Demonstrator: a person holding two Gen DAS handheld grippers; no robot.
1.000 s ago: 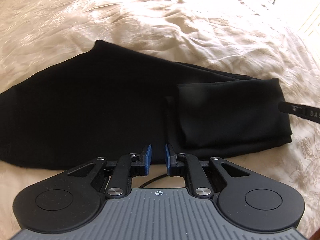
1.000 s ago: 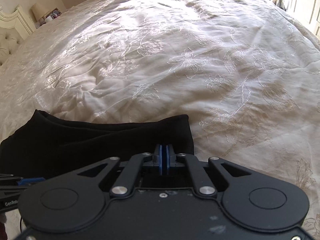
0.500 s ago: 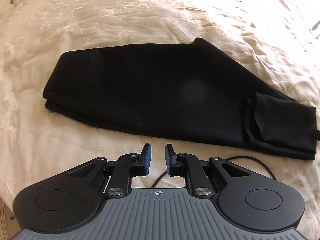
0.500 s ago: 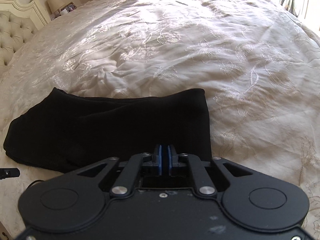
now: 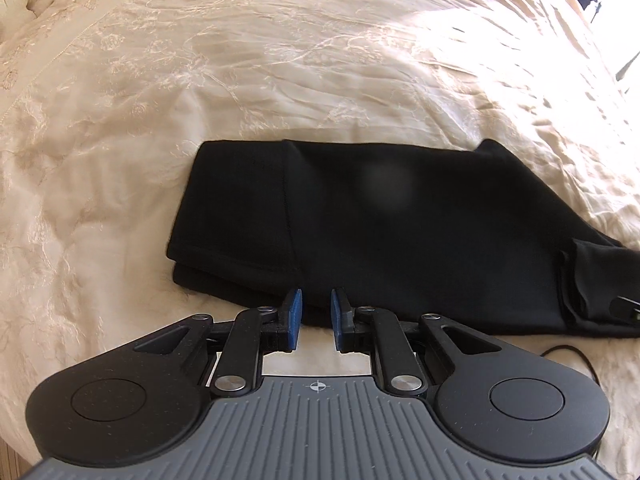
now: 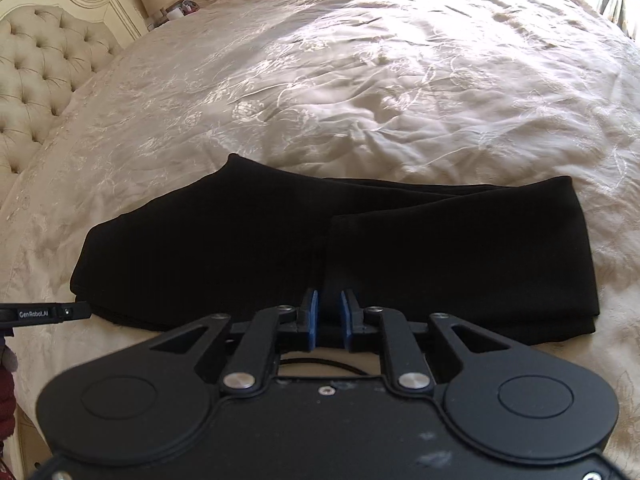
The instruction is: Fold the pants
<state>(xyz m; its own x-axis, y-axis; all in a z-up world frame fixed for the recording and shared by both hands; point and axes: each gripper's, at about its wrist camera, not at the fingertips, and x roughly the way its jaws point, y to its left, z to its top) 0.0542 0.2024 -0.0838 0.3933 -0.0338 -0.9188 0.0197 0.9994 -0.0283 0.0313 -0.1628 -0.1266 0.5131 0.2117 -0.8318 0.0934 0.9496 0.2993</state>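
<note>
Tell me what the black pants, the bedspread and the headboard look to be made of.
Pants: matte black soft fabric, likely knit; it folds limp and shows no sheen.
Bedspread: cream satin-like cloth, probably; glossy highlights, fine creases, embroidered flowers.
Headboard: button-tufted pale upholstery in a carved, cream-painted frame, possibly wood.

Both wrist cameras look steeply down toward twelve o'clock, close over the bed (image 5: 280, 80), sharing the black pants (image 5: 400, 232) (image 6: 320, 248).

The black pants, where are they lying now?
The black pants lie folded on the cream bedspread, just ahead of both grippers, headboard far left.
</note>
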